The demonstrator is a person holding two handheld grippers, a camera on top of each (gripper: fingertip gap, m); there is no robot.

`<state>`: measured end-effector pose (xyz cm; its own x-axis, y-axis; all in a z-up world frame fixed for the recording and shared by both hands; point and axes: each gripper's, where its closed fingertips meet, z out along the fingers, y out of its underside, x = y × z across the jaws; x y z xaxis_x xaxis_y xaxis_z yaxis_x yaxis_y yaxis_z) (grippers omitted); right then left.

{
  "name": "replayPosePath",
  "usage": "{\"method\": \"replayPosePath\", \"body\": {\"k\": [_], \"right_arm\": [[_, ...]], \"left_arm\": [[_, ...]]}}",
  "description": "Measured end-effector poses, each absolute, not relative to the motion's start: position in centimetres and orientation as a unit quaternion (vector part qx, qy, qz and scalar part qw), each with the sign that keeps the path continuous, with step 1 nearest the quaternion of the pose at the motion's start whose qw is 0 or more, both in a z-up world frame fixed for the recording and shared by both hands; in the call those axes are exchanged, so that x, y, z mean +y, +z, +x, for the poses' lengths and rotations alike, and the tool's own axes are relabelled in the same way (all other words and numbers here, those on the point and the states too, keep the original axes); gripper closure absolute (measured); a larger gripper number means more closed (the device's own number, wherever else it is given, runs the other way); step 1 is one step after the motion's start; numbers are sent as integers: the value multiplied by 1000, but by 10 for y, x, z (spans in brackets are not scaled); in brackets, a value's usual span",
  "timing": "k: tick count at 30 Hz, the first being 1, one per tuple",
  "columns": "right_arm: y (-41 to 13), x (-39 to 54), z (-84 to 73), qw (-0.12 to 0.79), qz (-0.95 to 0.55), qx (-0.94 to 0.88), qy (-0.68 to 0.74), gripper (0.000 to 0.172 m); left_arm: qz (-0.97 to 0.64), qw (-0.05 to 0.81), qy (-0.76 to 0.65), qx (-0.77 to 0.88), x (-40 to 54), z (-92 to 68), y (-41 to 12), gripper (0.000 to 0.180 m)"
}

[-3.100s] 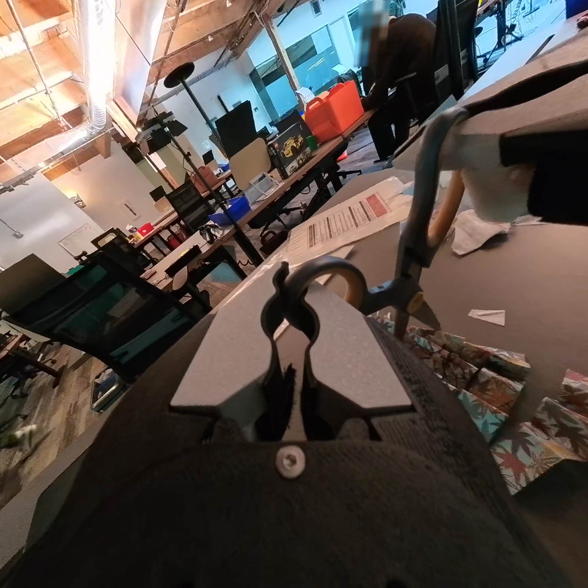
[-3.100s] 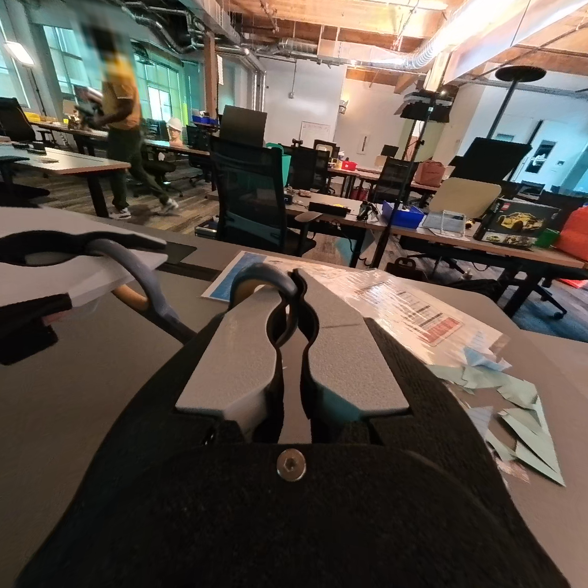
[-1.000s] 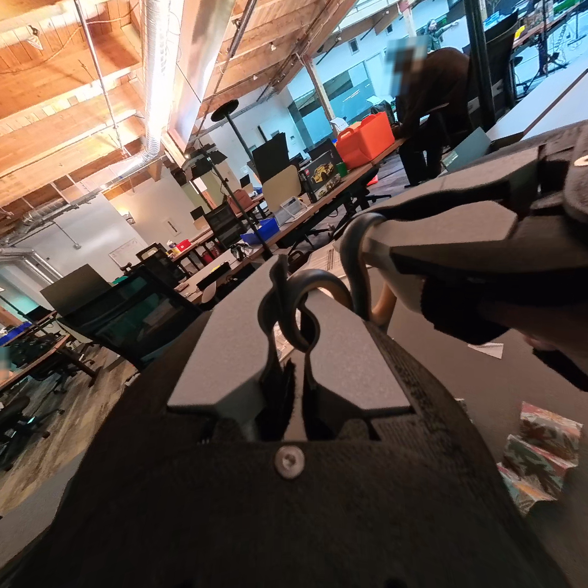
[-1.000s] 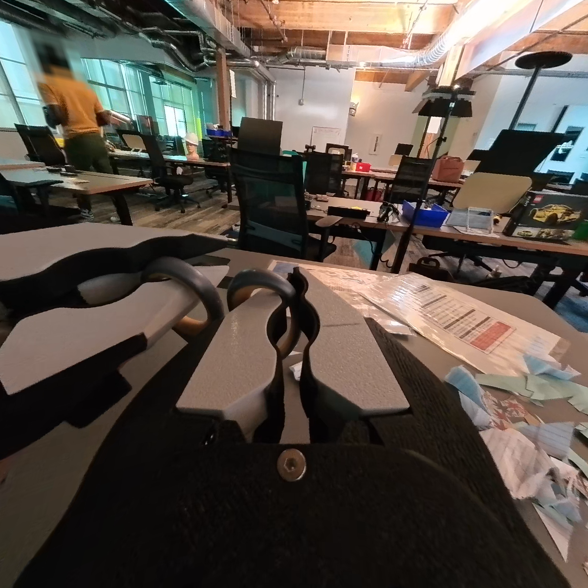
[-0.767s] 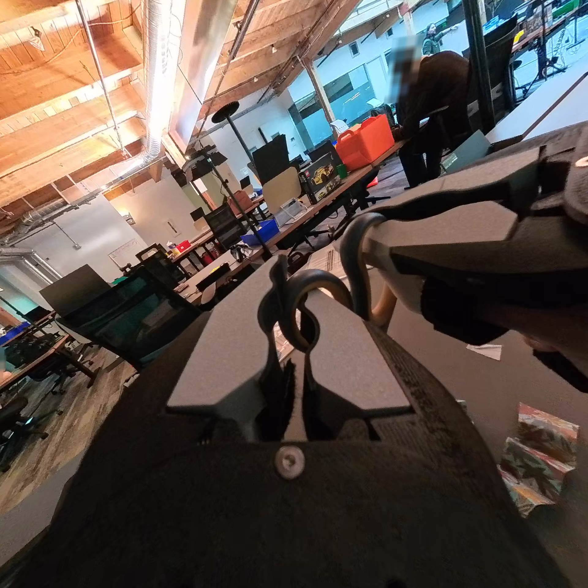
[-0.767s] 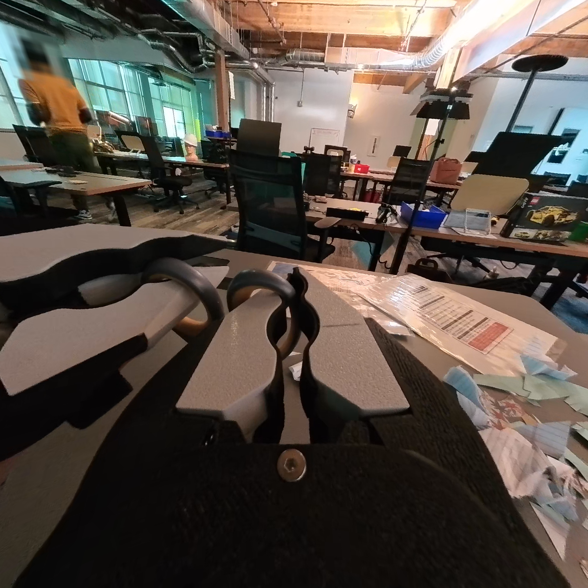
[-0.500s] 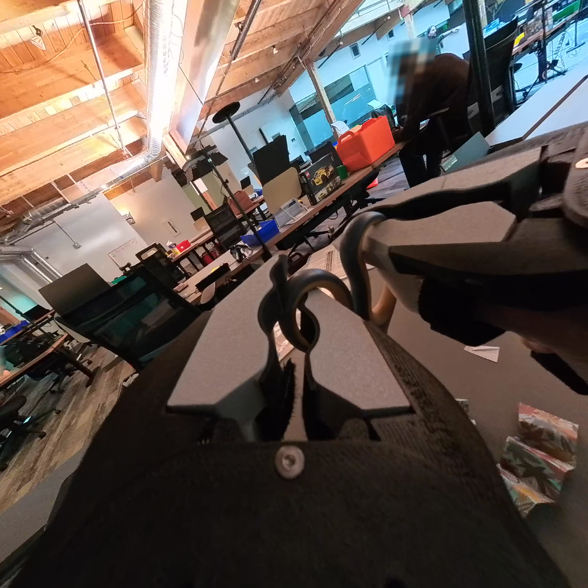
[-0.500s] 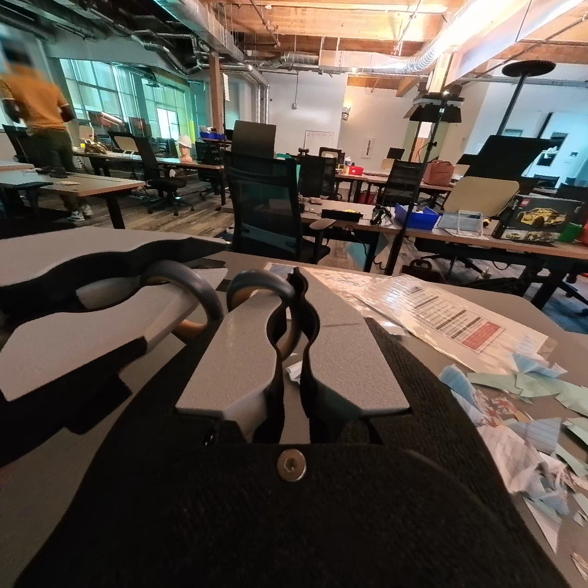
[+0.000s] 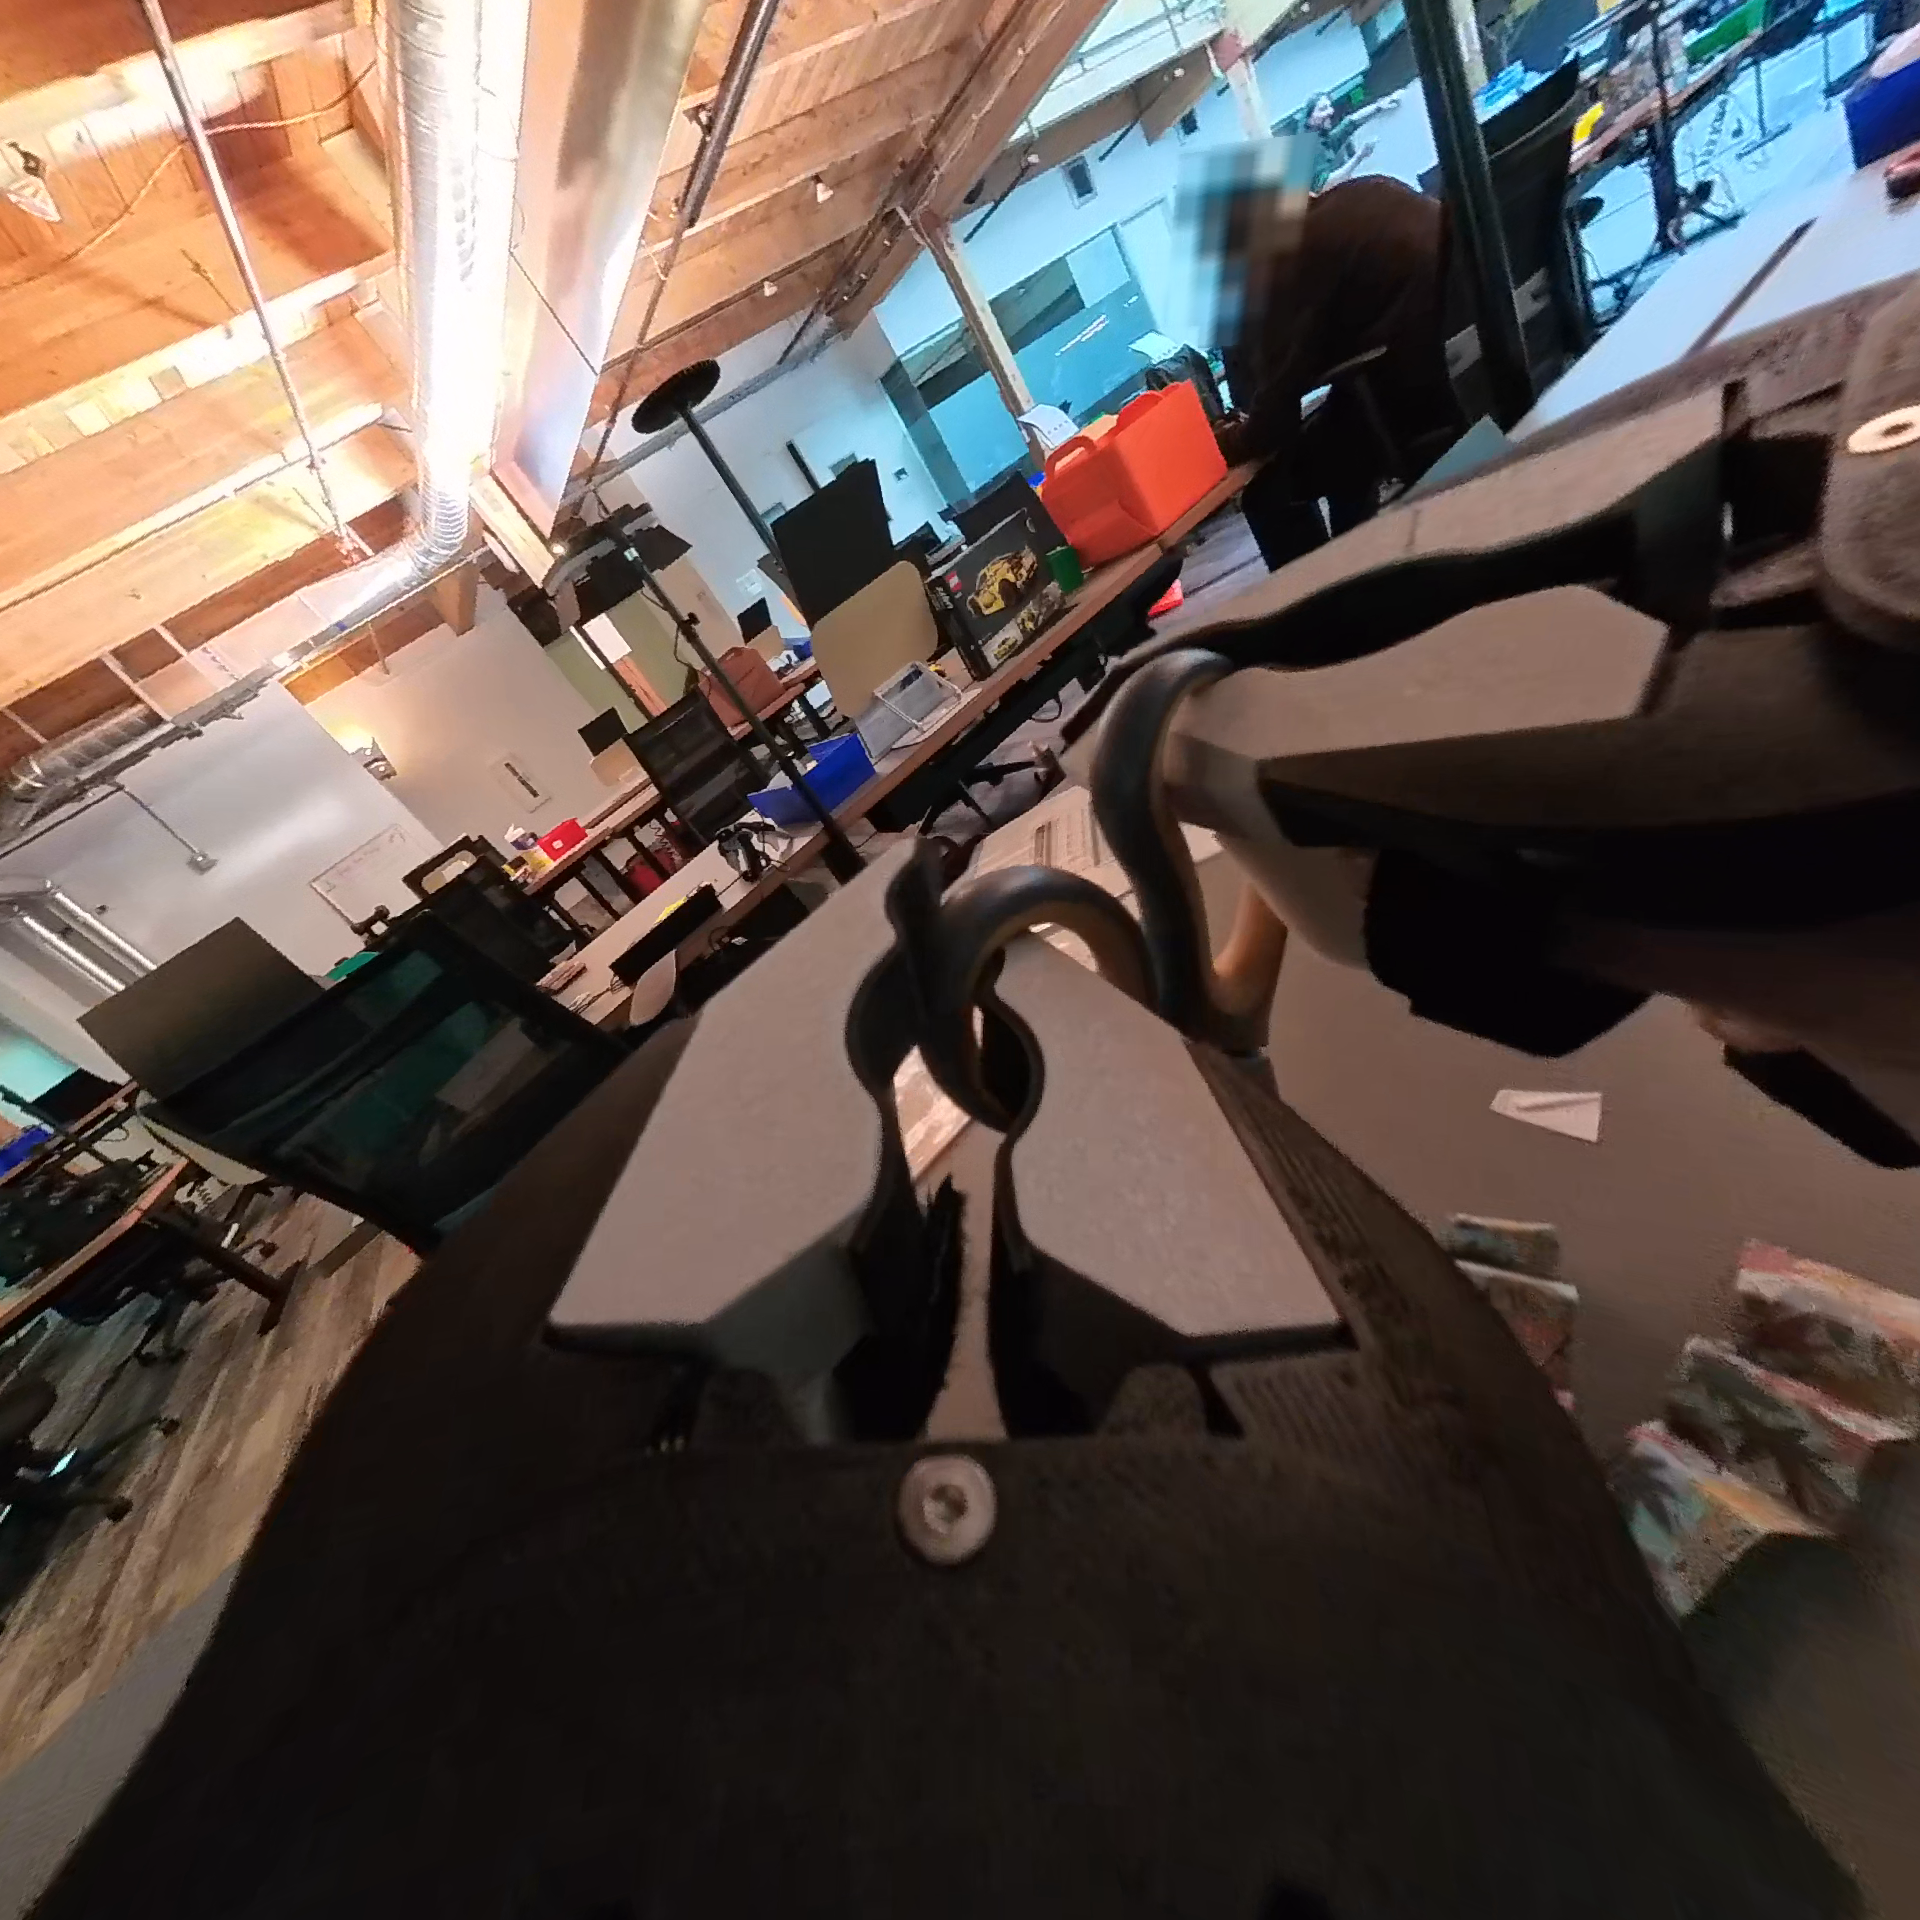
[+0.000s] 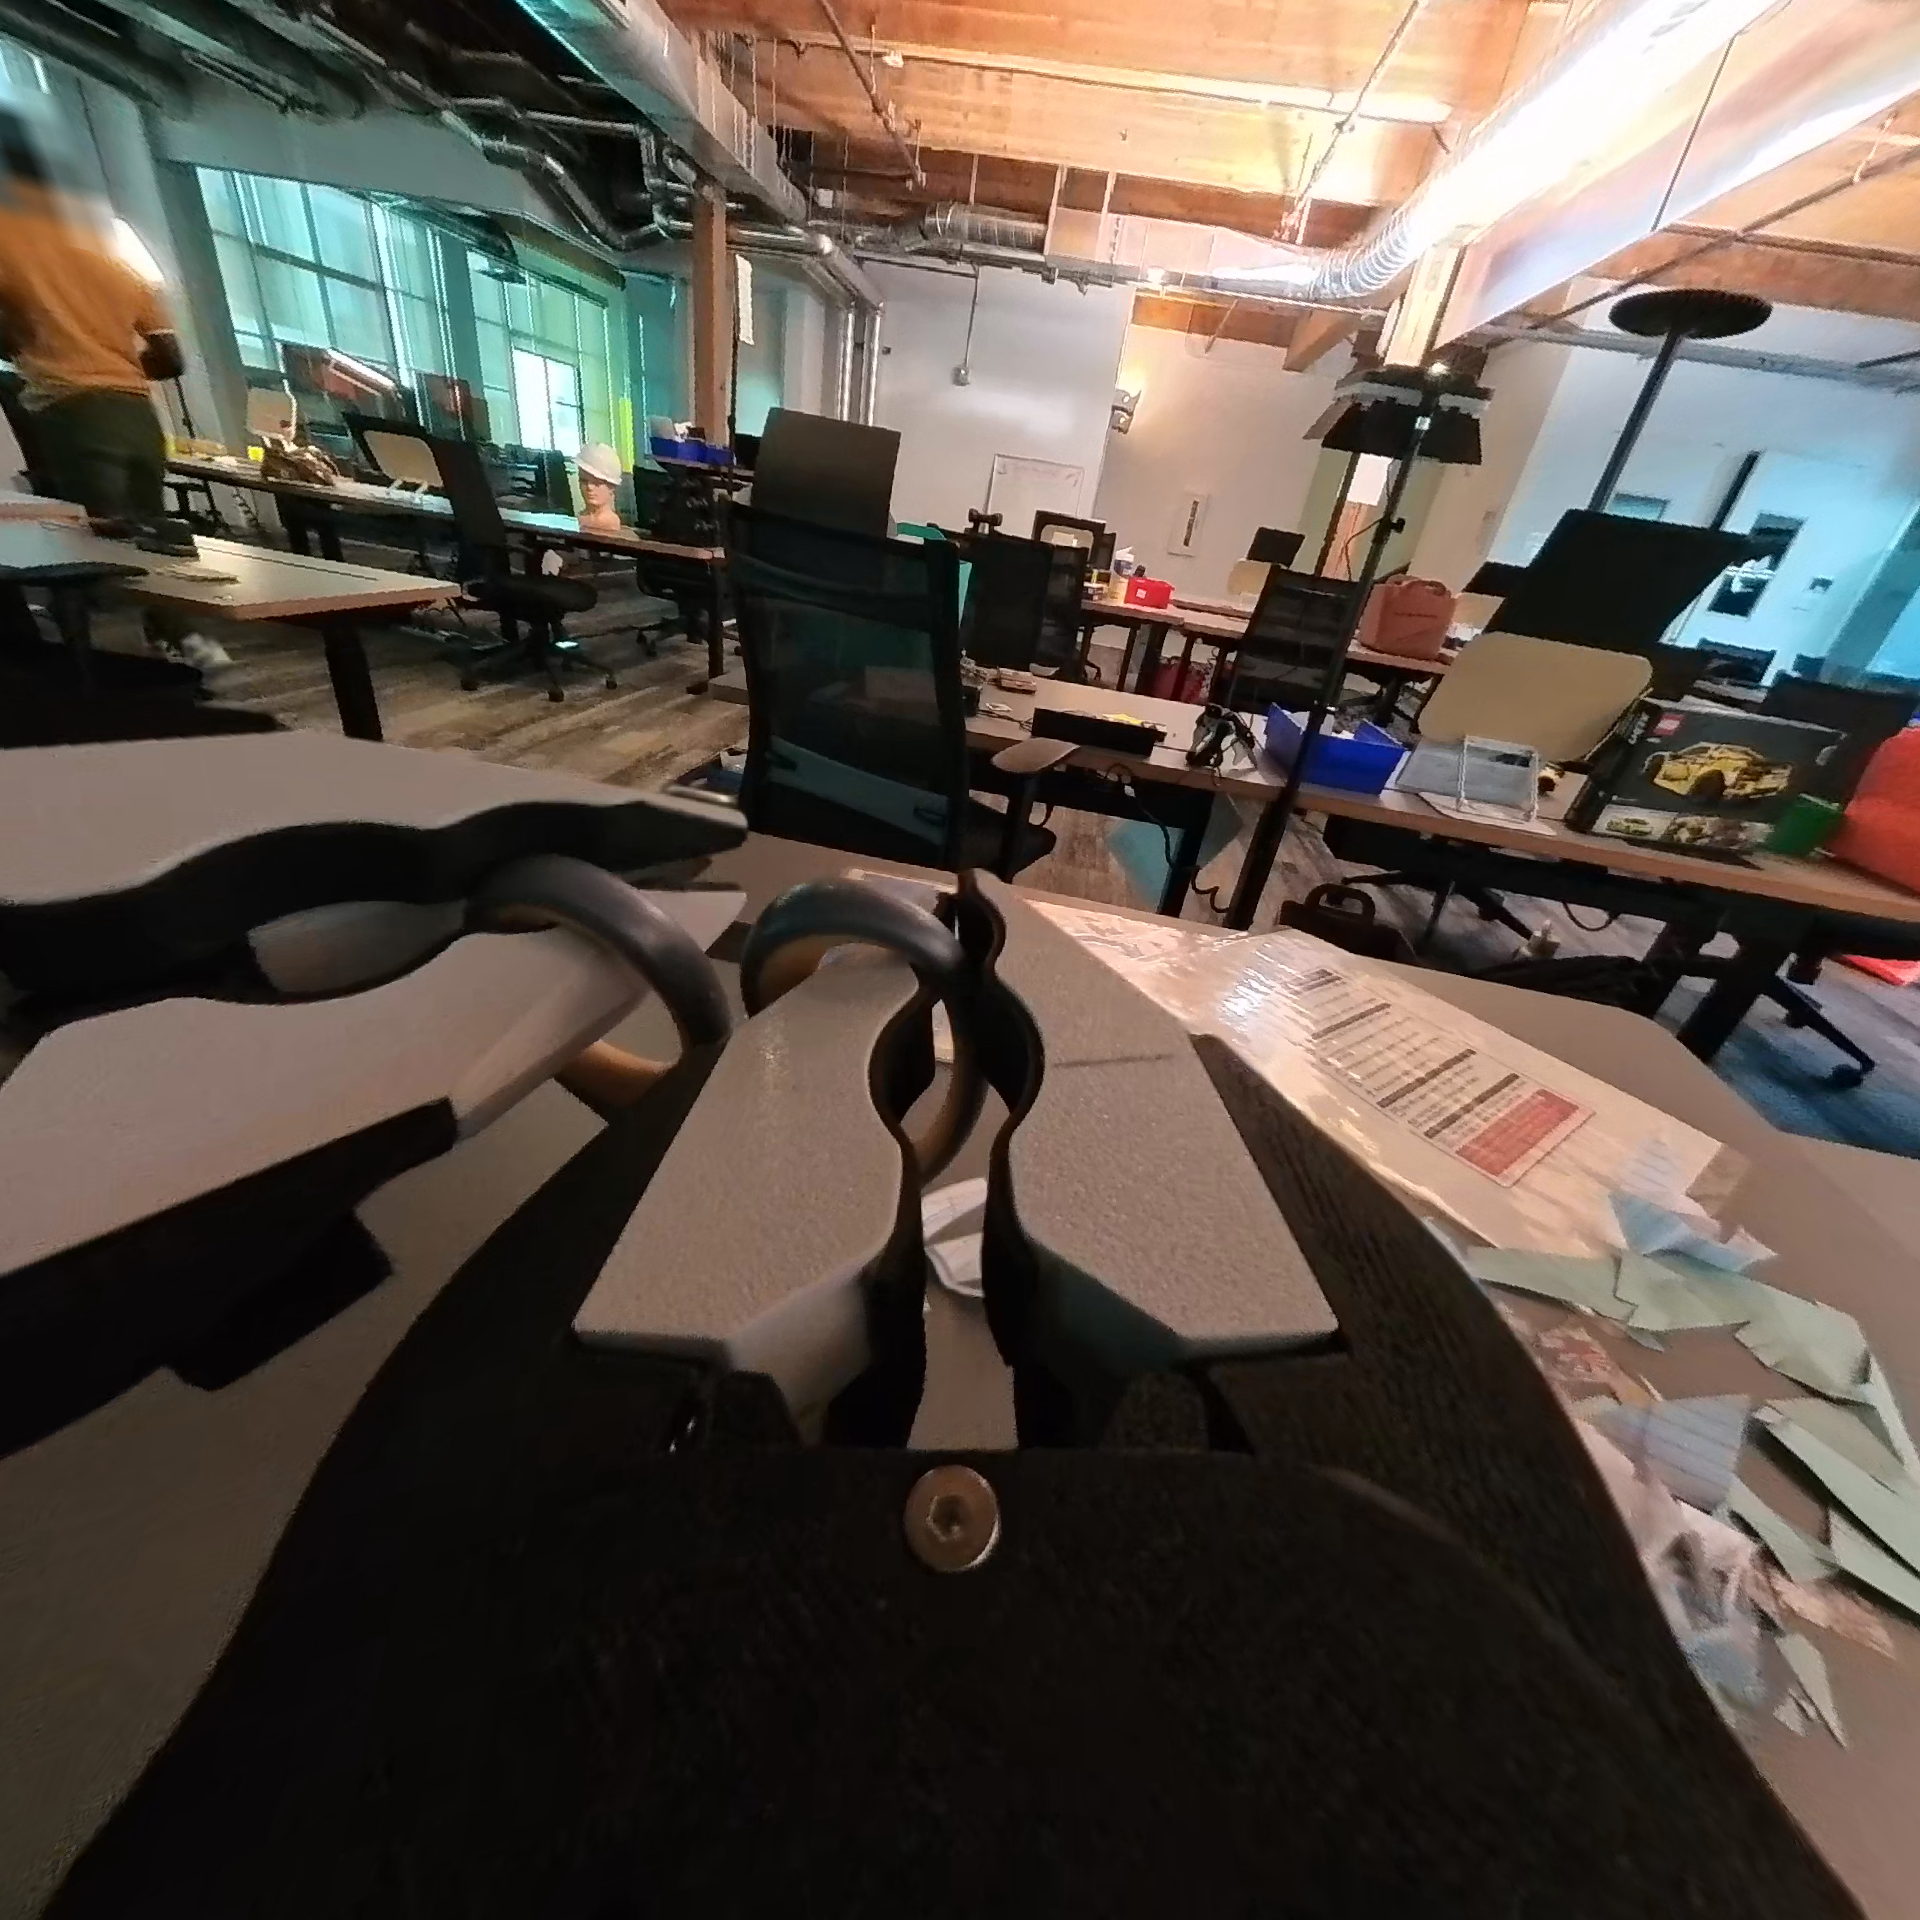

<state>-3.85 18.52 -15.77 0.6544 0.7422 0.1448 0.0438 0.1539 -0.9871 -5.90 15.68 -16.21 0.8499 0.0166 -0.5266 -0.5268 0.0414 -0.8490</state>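
Each scissor handle ring (image 10: 862, 935) is clamped by shut tongs: left gripper (image 9: 951, 1029), right gripper (image 10: 961, 1029); rings now drawn together at centre frame.

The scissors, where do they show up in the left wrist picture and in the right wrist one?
Left wrist view: scissors at centre, one handle loop in each gripper's shut jaws.
Right wrist view: scissors left of centre, loops side by side.
Shared landmark: the blue bin.
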Motion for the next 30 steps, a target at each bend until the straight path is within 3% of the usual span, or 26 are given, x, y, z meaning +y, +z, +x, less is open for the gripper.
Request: {"method": "replayPosePath", "body": {"k": [30], "right_arm": [[-164,214,-9,673,-619,-276,297,172]], "left_arm": [[-669,710,147,159,161,-94,-159,180]]}}
